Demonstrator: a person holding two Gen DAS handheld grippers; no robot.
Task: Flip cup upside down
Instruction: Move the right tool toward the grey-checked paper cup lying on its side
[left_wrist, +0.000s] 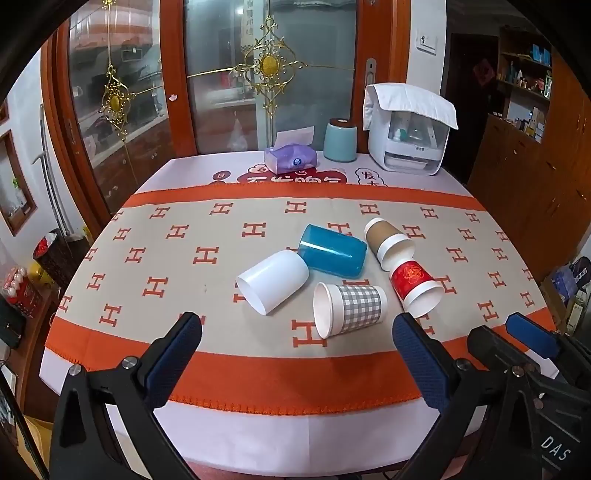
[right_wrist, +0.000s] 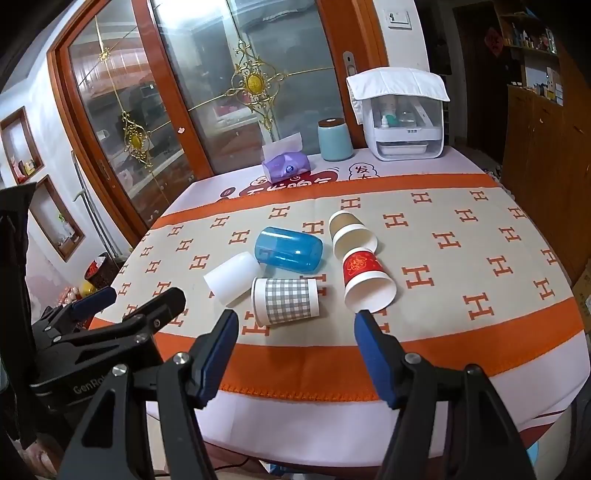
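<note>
I am holding both tools back over the near edge of the table (left_wrist: 258, 435), and nothing has been gripped yet. My left gripper (left_wrist: 297, 328) is hanging with its jaws wide apart and empty, the blue pads facing the cluster of cups. My right gripper (right_wrist: 295, 325) is doing the same, jaws spread, nothing between them; it is sitting just beside the left one.

Moving outward, the checked cup (left_wrist: 349, 308) is lying on its side nearest to me, its mouth turned toward my left. Just to its left the white cup (left_wrist: 273, 282) is also lying down, mouth toward me. To the right, the red cup (left_wrist: 417, 286) is resting on its side with its open end pointing at my near right. Behind these the blue cup (left_wrist: 332, 254) is lying across the cloth, touching or nearly touching the white one, and the brown cup (left_wrist: 388, 242) is tipped over just beyond the red one; I cannot tell whether those two are in contact.

So I am judging the task as not begun: every cup is on its side, none standing rim down. Which cup is meant I cannot tell; the checked one is the easiest reach.

Farther back, the tissue pack (left_wrist: 290, 158), a teal canister (left_wrist: 340, 142) and a white appliance (left_wrist: 410, 136) under a cloth are standing well clear.
</note>
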